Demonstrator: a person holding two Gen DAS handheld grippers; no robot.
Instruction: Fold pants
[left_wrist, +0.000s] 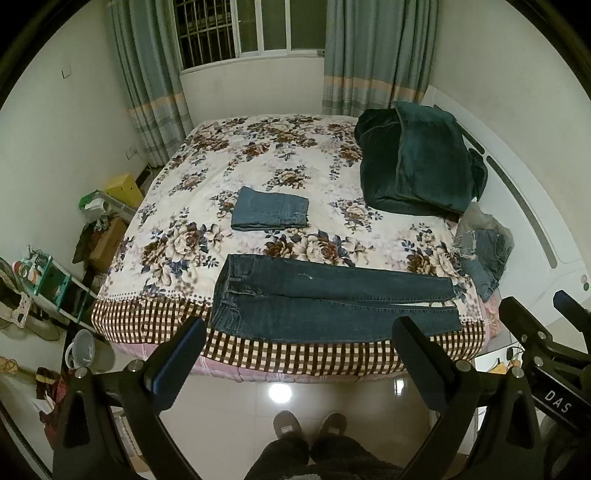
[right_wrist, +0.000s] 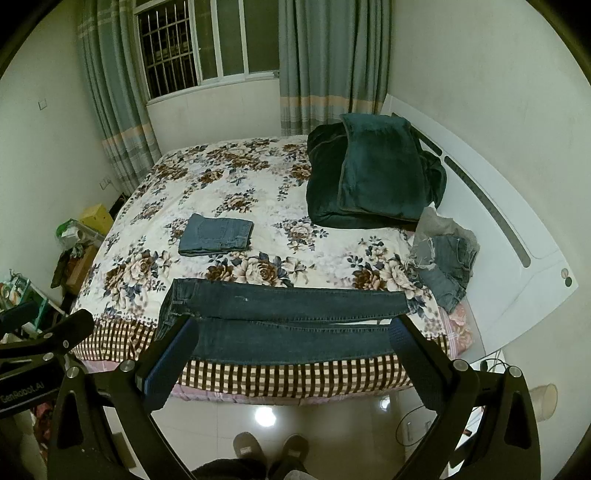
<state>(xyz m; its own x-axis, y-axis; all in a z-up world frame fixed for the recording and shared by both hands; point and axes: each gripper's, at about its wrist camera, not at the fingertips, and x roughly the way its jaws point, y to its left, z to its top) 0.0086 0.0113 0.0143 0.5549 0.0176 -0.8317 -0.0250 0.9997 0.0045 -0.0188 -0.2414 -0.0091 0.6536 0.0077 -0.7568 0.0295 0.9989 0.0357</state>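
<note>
Dark blue jeans (left_wrist: 332, 299) lie flat along the near edge of the bed, waistband to the left, legs running right; they also show in the right wrist view (right_wrist: 284, 317). My left gripper (left_wrist: 299, 328) is open and empty, held back from the bed above the floor. My right gripper (right_wrist: 295, 332) is open and empty too, its fingers framing the jeans from a distance. The right gripper's body (left_wrist: 546, 339) shows at the right edge of the left wrist view.
A folded lighter pair of jeans (left_wrist: 271, 208) lies mid-bed on the floral bedspread (left_wrist: 280, 147). A dark green blanket pile (left_wrist: 417, 158) sits at the back right. Crumpled denim (left_wrist: 484, 254) lies by the white headboard (left_wrist: 535, 221). Clutter (left_wrist: 55, 280) stands left of the bed. My slippered feet (left_wrist: 310, 424) stand on the tile floor.
</note>
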